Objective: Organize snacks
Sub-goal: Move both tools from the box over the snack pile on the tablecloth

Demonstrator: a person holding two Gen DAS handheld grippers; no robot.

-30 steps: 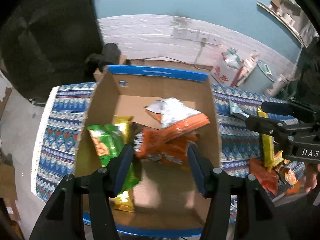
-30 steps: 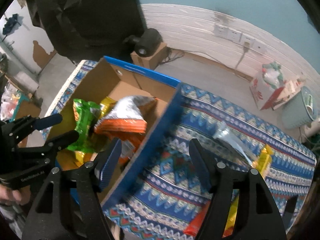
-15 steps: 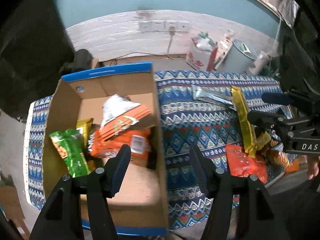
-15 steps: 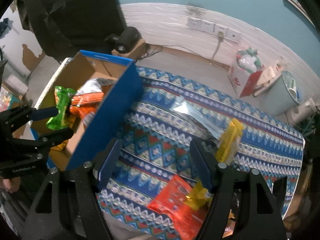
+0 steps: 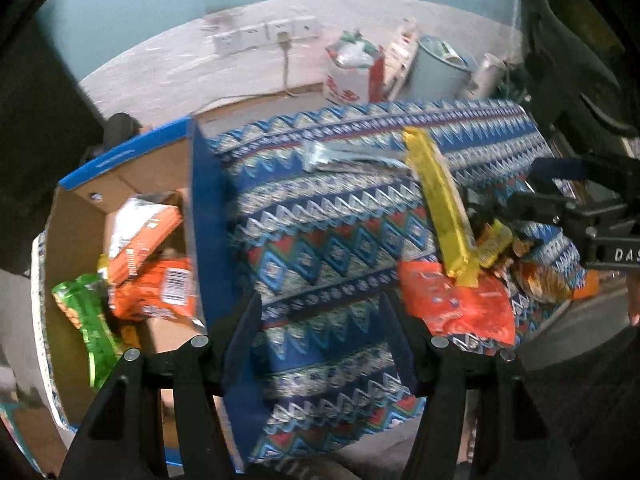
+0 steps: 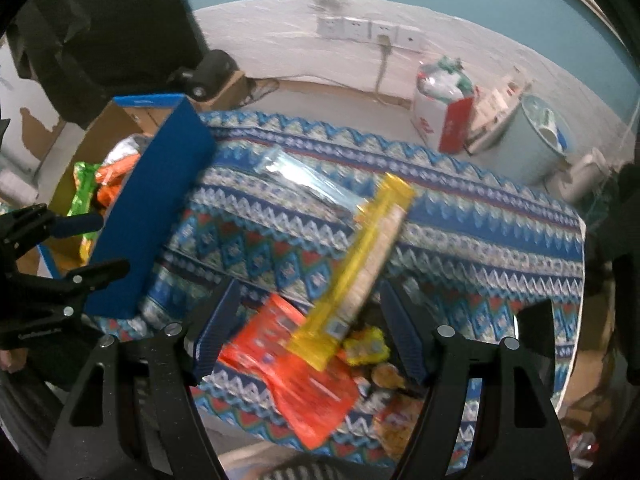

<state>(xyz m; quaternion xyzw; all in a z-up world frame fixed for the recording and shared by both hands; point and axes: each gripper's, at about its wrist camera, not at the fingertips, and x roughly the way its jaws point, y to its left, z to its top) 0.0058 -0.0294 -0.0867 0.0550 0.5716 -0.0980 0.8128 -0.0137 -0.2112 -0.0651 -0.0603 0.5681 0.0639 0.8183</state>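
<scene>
Below right gripper (image 6: 310, 334) | orange packet (image 6: 298, 376), yellow packet (image 6: 352, 276) | jaws wide, empty, both grippers

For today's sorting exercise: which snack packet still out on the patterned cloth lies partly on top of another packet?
The long yellow packet: its lower end rests on the orange-red packet. The silvery clear packet lies flat on the cloth.

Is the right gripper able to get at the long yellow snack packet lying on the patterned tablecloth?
Probably yes. The right gripper hangs open and empty above the long yellow snack packet, which lies uncovered on top of the orange packet.
</scene>
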